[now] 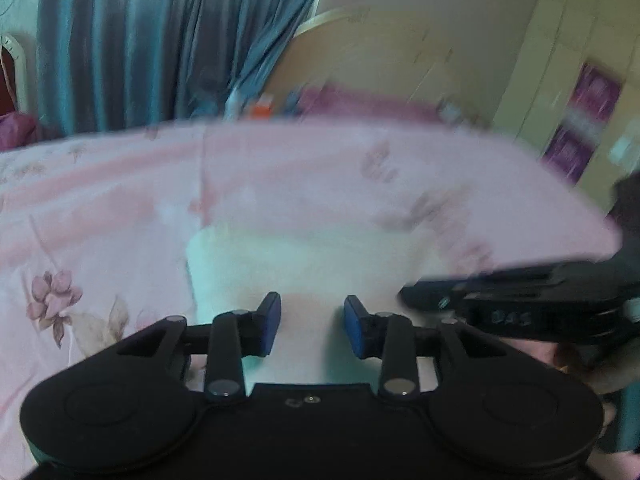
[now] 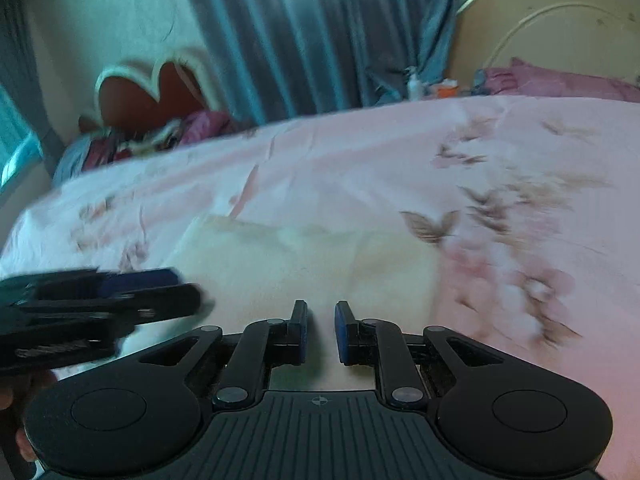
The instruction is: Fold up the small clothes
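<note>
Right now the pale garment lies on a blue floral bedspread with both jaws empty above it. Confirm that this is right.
The colour is wrong. The bedspread is pink with a floral print, not blue; the blue thing is the curtain behind the bed. The right wrist view shows it. The pale garment lies on it, and both jaws stand empty above it.

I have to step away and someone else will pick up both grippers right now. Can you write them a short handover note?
Left gripper: jaws apart, nothing between them, over the near edge of the white garment.
Right gripper: jaws narrowly apart, also empty, just beside the left one over the same edge.
The garment lies flat on the pink floral bedspread as a neat rectangle, apparently already folded at least once.
Left to do: judge whether another fold is needed; the blur hides finer detail.
</note>
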`<state>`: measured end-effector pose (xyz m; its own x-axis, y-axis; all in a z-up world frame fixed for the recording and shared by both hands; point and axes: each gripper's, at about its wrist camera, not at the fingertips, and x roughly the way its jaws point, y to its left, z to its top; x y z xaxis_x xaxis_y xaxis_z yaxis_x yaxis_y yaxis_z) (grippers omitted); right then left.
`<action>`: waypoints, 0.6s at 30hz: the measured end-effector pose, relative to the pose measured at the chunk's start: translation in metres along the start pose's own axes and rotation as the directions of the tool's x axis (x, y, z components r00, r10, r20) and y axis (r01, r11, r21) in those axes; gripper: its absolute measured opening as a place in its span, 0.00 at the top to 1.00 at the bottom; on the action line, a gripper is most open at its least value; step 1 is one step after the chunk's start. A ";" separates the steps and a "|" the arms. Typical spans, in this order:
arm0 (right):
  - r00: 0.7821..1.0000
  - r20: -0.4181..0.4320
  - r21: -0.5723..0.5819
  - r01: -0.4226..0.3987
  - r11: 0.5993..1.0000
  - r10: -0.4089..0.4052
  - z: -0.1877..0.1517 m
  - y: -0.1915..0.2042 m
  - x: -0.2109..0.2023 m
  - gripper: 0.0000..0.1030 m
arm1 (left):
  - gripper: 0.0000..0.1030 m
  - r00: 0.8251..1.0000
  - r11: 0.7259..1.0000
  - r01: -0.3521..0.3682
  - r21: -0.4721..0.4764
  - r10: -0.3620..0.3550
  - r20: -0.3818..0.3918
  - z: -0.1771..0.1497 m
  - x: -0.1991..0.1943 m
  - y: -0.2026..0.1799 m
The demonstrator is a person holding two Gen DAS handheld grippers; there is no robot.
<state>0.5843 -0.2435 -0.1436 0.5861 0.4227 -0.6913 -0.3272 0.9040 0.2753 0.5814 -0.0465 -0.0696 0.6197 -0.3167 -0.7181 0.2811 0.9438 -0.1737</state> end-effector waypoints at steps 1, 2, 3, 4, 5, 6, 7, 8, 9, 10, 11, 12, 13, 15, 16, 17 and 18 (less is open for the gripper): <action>1.000 0.001 -0.003 0.004 1.000 -0.004 0.003 -0.001 0.002 0.85 | 0.67 1.000 1.000 0.005 -0.014 -0.005 0.012 -0.002 0.000 0.003; 1.000 -0.011 0.002 0.002 1.000 -0.002 0.006 -0.001 0.002 0.85 | 0.68 1.000 1.000 0.010 -0.011 -0.010 0.010 -0.001 -0.002 0.003; 1.000 -0.018 0.002 0.004 1.000 -0.004 0.008 -0.002 0.000 0.85 | 0.68 1.000 1.000 0.011 -0.001 -0.011 0.009 -0.001 -0.008 0.002; 1.000 -0.014 -0.002 0.019 1.000 -0.019 0.009 -0.001 -0.007 0.85 | 0.68 1.000 1.000 0.014 0.003 -0.014 0.022 -0.002 -0.017 0.002; 1.000 0.011 -0.015 0.023 1.000 -0.023 0.006 0.001 -0.020 0.85 | 0.66 0.999 1.000 0.020 0.006 -0.020 0.041 -0.004 -0.028 0.001; 0.999 0.032 -0.029 0.008 1.000 -0.008 0.002 0.001 -0.035 0.85 | 0.65 0.998 1.000 0.024 0.010 -0.024 0.055 -0.009 -0.038 0.000; 0.999 0.036 -0.047 -0.012 0.999 0.014 -0.005 0.004 -0.047 0.85 | 0.65 0.998 1.000 0.022 0.011 -0.023 0.057 -0.017 -0.048 -0.001; 0.999 0.034 -0.072 -0.032 0.997 0.034 -0.013 0.010 -0.058 0.85 | 0.65 0.998 0.999 0.025 0.020 -0.026 0.050 -0.026 -0.055 -0.003; 0.998 0.026 -0.109 -0.054 0.993 0.057 -0.024 0.015 -0.066 0.85 | 0.65 0.998 0.999 0.016 0.030 -0.017 0.052 -0.037 -0.063 -0.007; 0.998 0.004 -0.137 -0.067 0.988 0.068 -0.035 0.020 -0.072 0.85 | 0.66 0.999 1.000 0.009 0.021 -0.010 0.049 -0.047 -0.070 -0.008; 0.997 -0.018 -0.157 -0.077 0.985 0.075 -0.044 0.026 -0.075 0.85 | 0.66 0.999 1.000 0.016 0.000 -0.016 0.043 -0.058 -0.077 -0.009; 0.995 -0.053 -0.186 -0.096 0.978 0.087 -0.056 0.031 -0.078 0.85 | 0.66 0.999 1.000 0.018 -0.007 -0.018 0.035 -0.068 -0.082 -0.012; 0.994 -0.082 -0.218 -0.084 0.972 0.068 -0.070 0.035 -0.079 0.85 | 0.66 1.000 1.000 0.003 -0.011 -0.002 0.020 -0.076 -0.087 -0.014; 0.994 -0.106 -0.257 -0.058 0.965 0.032 -0.092 0.040 -0.082 0.85 | 0.66 0.999 0.999 -0.027 -0.031 0.026 -0.032 -0.094 -0.091 -0.017; 0.994 -0.109 -0.253 -0.057 0.966 0.030 -0.101 0.040 -0.083 0.85 | 0.66 0.998 0.998 -0.037 -0.041 0.035 -0.045 -0.100 -0.092 -0.017; 0.995 -0.098 -0.237 -0.054 0.970 0.032 -0.108 0.039 -0.086 0.85 | 0.65 0.998 0.998 -0.049 -0.051 0.046 -0.053 -0.107 -0.093 -0.018; 0.995 -0.093 -0.218 -0.055 0.974 0.036 -0.110 0.036 -0.089 0.85 | 0.64 0.997 0.996 -0.055 -0.065 0.051 -0.058 -0.111 -0.095 -0.018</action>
<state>0.4387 -0.2552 -0.1457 0.5023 0.4467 -0.7404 -0.5127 0.8433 0.1610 0.4363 -0.0227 -0.0731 0.5895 -0.2617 -0.7642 0.1979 0.9640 -0.1775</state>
